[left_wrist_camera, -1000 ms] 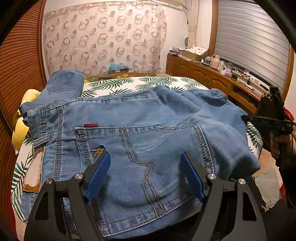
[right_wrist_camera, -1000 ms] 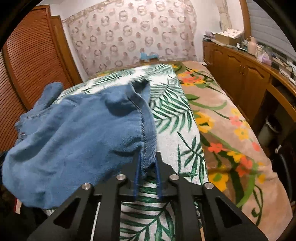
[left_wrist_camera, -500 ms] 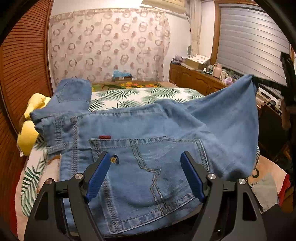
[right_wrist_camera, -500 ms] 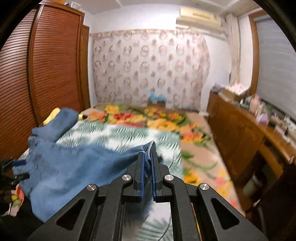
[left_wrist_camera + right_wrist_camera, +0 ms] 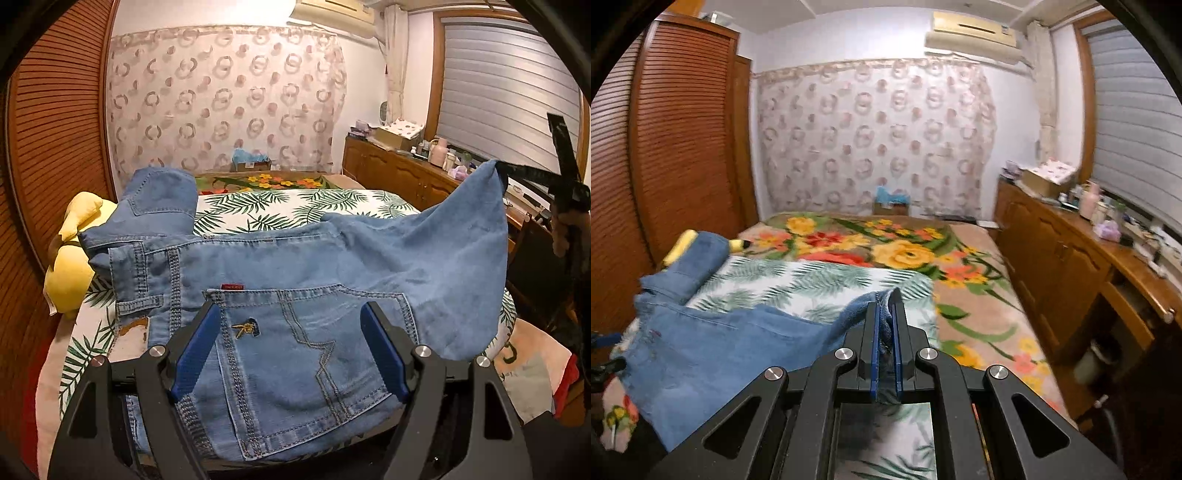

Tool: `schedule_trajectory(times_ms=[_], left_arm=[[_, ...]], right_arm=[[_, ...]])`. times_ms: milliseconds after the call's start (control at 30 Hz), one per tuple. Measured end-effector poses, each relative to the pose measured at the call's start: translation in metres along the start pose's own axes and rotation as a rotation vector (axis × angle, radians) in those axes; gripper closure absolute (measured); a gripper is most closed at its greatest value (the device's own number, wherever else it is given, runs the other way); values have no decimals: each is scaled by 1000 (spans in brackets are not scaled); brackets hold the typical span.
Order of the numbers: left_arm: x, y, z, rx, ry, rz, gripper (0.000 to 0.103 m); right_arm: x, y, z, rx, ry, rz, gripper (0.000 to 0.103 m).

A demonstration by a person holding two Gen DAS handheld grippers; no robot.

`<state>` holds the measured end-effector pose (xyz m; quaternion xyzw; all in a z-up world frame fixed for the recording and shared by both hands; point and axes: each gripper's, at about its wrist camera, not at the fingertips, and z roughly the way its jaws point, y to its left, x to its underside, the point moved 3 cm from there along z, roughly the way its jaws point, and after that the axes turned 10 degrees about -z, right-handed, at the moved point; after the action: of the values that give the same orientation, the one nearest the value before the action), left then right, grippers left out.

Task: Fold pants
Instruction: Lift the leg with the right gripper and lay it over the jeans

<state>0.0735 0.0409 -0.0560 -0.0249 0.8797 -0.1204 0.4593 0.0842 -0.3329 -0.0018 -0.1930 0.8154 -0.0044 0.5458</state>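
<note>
Up goes the hem! The right gripper (image 5: 885, 343), pinched tight on the jeans (image 5: 295, 332), has hoisted a leg end clear of the palm-leaf bedsheet (image 5: 277, 210); the left gripper (image 5: 291, 354) hovers wide apart over the back pocket (image 5: 314, 369), empty. Fold-over looks next.

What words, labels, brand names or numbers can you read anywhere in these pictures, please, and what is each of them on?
None can be read.
Red tab above the back pocket of the jeans: lettering too small and blurred.
Patch at the waistband: worn, nothing legible.
Air conditioner: no readable marking.
Bottles and boxes on the wooden sideboard: too small and blurred.
</note>
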Motion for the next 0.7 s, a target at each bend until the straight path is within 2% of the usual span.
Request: schedule_trajectory(times_ms=[200,367,567,700], left_arm=[[-2,3,-7,3,-13,-6,24],[-4,5,-15,0,-24,-6,24],[-9,11,-28,0,-46,-10,24],[-8,22,-33,-11,-49,-25,24]], right_arm=[[-33,57,-20,-125,-71,-104,97],[-64,118,-32,-302,-128,-166,97],[-92,188,-40,-479,-149,-213,97],[-102,219,-33,-543,-131,-262,97]])
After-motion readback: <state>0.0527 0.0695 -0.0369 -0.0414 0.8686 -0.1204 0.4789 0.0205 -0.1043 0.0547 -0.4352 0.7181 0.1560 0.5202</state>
